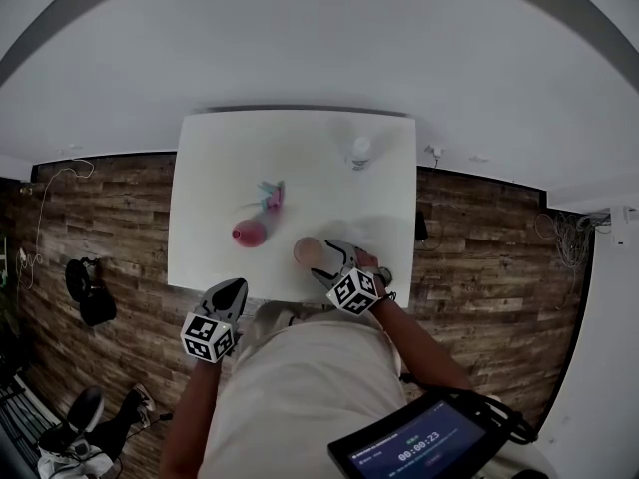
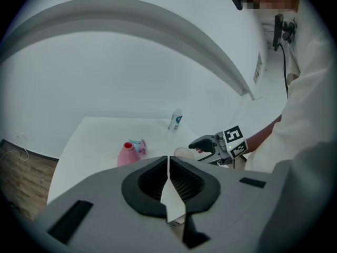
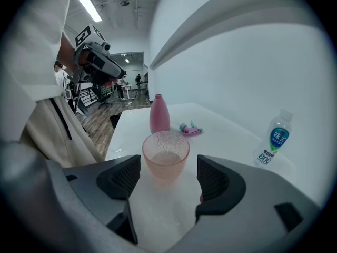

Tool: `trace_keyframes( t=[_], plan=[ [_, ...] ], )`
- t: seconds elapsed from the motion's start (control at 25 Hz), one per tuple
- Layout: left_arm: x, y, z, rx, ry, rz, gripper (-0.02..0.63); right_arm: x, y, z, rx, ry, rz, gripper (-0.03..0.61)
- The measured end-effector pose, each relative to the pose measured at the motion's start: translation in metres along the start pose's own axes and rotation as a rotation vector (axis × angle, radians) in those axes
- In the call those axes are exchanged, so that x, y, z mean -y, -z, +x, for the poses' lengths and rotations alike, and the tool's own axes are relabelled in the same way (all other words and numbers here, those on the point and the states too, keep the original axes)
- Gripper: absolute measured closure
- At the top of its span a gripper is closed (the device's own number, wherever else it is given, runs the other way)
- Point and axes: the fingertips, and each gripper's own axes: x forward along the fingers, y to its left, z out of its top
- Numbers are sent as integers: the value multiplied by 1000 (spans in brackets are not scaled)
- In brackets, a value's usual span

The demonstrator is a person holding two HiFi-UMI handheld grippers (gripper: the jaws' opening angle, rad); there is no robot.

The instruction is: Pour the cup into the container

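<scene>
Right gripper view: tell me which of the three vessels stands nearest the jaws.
The translucent pink pebbled cup, upright between the open jaws of the right gripper; the opaque pink bottle and the clear blue-labelled plastic bottle stand farther back.

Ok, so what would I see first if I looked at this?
A bumpy pink cup stands on the white table, right between the open jaws of the right gripper, which are not touching it. Behind it stands a pink bottle with its spray top lying on the table close by. A clear bottle with a blue label stands near the table's far edge.
</scene>
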Motion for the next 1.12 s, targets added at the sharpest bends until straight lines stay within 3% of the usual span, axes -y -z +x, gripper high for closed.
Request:
trace_keyframes(
  t=[1.12],
  plan=[
    [-5, 5, -1, -34, 73, 40, 604, -12, 5, 24, -50, 6, -40, 249]
  ],
)
